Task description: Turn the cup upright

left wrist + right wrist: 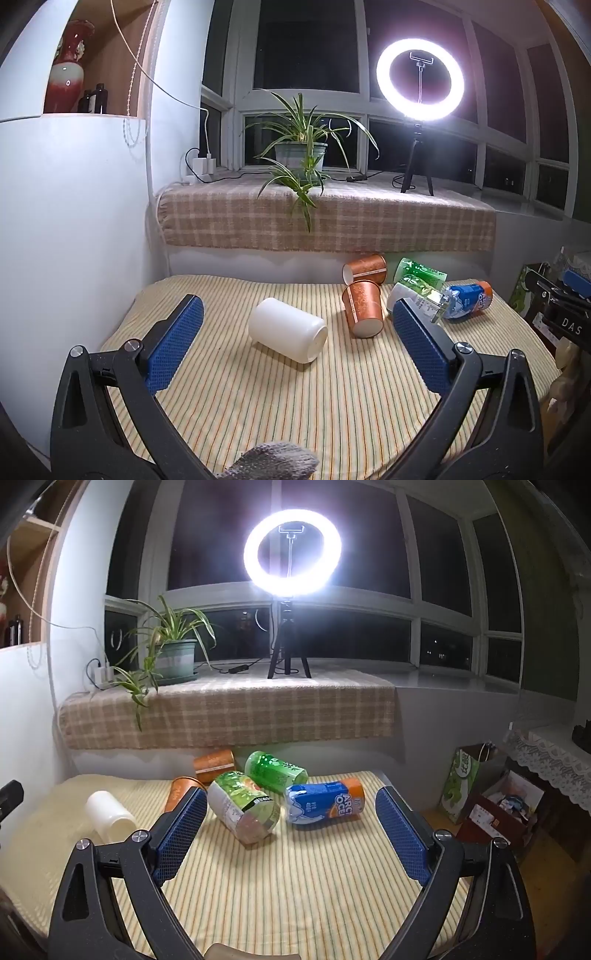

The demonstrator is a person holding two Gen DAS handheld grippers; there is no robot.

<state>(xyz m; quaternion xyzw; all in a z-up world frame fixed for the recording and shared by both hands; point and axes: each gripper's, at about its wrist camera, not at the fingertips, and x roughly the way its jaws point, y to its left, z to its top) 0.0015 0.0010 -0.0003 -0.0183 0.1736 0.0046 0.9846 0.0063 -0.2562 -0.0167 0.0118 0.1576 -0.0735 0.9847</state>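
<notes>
Striped cloth (295, 406), white cup (288, 329) on side, mouth toward camera-right

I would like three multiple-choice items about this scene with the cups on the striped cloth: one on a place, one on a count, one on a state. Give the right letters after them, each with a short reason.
1. Where does the ring light stand?
A. on the window ledge
B. on the striped cloth
C. on the floor

2. How many copper-orange cups are in the left wrist view?
A. one
B. two
C. four

3. How is the white cup placed?
A. upright
C. stacked in another cup
B. lying on its side

Answers:
1 A: its tripod rests on the ledge beside the potted plant.
2 B: one copper-orange cup lies in front of another.
3 B: its side rests on the striped cloth, between the open fingers of the left gripper.
</notes>
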